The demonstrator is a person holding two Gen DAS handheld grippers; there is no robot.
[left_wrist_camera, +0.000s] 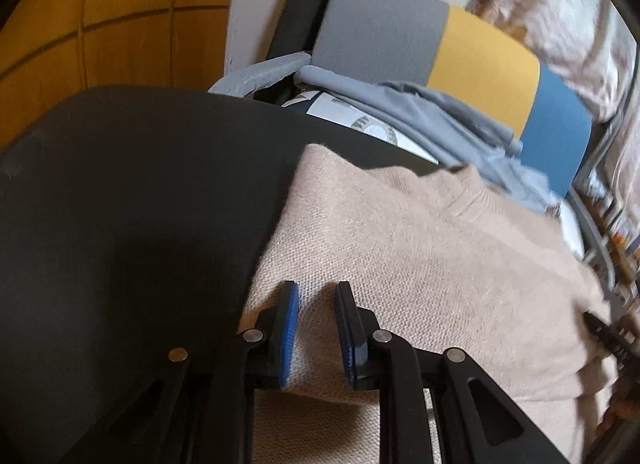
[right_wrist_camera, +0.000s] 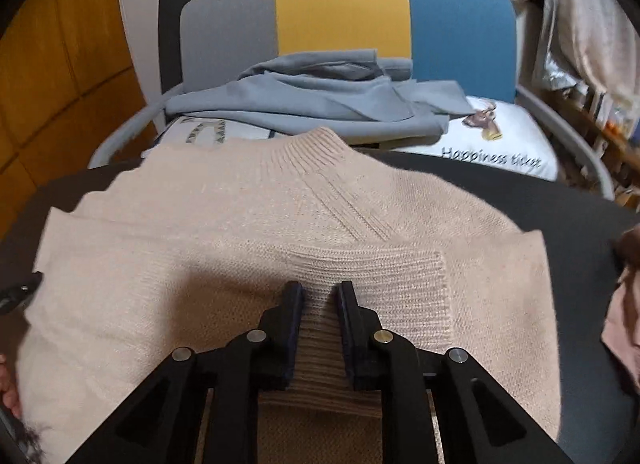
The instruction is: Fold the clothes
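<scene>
A beige knit sweater (right_wrist_camera: 240,232) lies flat on a black table (right_wrist_camera: 540,200), collar toward the far edge, with a ribbed cuff folded across its middle (right_wrist_camera: 400,276). My right gripper (right_wrist_camera: 318,292) is over that cuff with its jaws a little apart and knit fabric between them. In the left wrist view the same sweater (left_wrist_camera: 420,248) covers the right half of the table (left_wrist_camera: 140,192). My left gripper (left_wrist_camera: 316,296) sits over the sweater's left edge, jaws a little apart with fabric lying between the blue pads (left_wrist_camera: 290,328).
Behind the table stands a chair (right_wrist_camera: 344,8) with a grey, yellow and blue back. On its seat lie a crumpled grey garment (right_wrist_camera: 320,100) and a white printed cushion (right_wrist_camera: 500,140). A wooden wall (left_wrist_camera: 100,16) is at left, clutter at right.
</scene>
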